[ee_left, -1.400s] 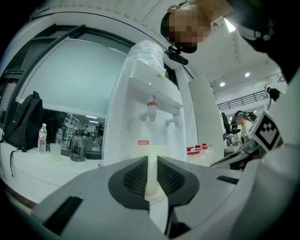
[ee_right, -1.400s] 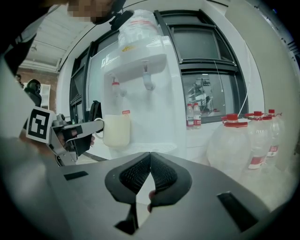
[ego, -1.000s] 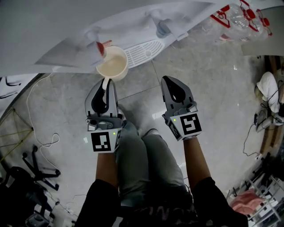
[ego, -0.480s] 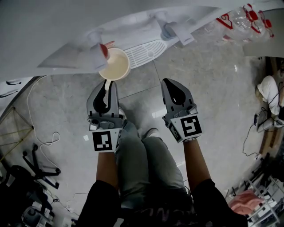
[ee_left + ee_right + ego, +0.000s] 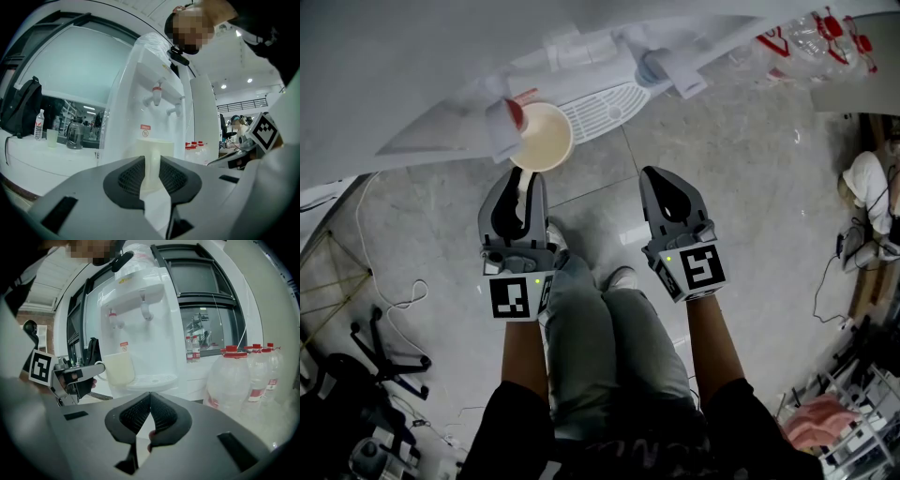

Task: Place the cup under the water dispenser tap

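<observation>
Head view shows the cream cup (image 5: 541, 137) standing upright at the left end of the water dispenser's (image 5: 441, 84) white drip tray (image 5: 614, 101), its mouth right under the red tap (image 5: 514, 114). As far as the inside shows, it is empty. The left gripper (image 5: 522, 180) points level at the cup, and its jaws are opening with the cup's handle (image 5: 152, 171) between the ribbed pads, so the hold looks released rather than pressing. The right gripper (image 5: 661, 178) hangs well apart to the right over the floor, its jaws closed together on nothing. The cup looks like a rigid mug, probably ceramic or hard plastic: stiff, smooth-walled and fairly light while empty, but likely to chip or tip if knocked against the tap or off the tray's edge. The loop handle is the sensible place to take it, since the jaws fit across it and it faces the person. The round, slick body would be too wide and slippery for these jaws. With placing seemingly done, the main risk is the pads dragging the handle when backing away.
</observation>
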Demonstrator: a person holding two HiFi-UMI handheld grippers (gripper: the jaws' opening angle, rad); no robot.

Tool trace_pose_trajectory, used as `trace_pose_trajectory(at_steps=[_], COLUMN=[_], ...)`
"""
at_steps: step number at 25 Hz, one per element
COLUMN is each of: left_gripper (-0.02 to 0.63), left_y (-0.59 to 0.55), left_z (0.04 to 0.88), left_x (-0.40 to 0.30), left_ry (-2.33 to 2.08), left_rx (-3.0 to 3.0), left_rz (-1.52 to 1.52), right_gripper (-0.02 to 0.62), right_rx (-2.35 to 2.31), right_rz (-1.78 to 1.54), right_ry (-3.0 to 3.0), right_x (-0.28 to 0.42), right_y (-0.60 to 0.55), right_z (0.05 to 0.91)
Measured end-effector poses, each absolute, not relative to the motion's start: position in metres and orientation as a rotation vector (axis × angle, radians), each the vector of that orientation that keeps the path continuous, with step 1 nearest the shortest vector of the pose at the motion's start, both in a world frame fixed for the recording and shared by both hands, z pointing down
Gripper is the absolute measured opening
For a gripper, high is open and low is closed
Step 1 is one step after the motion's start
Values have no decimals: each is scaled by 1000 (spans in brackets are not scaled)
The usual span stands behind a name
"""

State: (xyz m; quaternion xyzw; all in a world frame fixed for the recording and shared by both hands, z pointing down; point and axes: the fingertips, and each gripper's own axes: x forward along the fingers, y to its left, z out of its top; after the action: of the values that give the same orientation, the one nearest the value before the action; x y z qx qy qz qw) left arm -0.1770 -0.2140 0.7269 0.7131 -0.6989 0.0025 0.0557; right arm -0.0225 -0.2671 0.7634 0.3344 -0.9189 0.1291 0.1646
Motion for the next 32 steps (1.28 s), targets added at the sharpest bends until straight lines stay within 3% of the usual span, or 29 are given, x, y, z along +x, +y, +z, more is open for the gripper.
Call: trace_pose_trajectory(at_steps=[12, 32], left_gripper=[164, 169], left_y=[-209, -187], left_z=[722, 632], left_x=[-169, -172], left_ry=[-2058, -2034], left_rx=[2227, 2183], left_rz=[25, 100], right_gripper=[14, 14], right_rx=[968, 1005], right_rz=[371, 388], right_ry=[-2611, -2641], right_x=[-23, -17], right_y=[-265, -243], right_z=[759, 650])
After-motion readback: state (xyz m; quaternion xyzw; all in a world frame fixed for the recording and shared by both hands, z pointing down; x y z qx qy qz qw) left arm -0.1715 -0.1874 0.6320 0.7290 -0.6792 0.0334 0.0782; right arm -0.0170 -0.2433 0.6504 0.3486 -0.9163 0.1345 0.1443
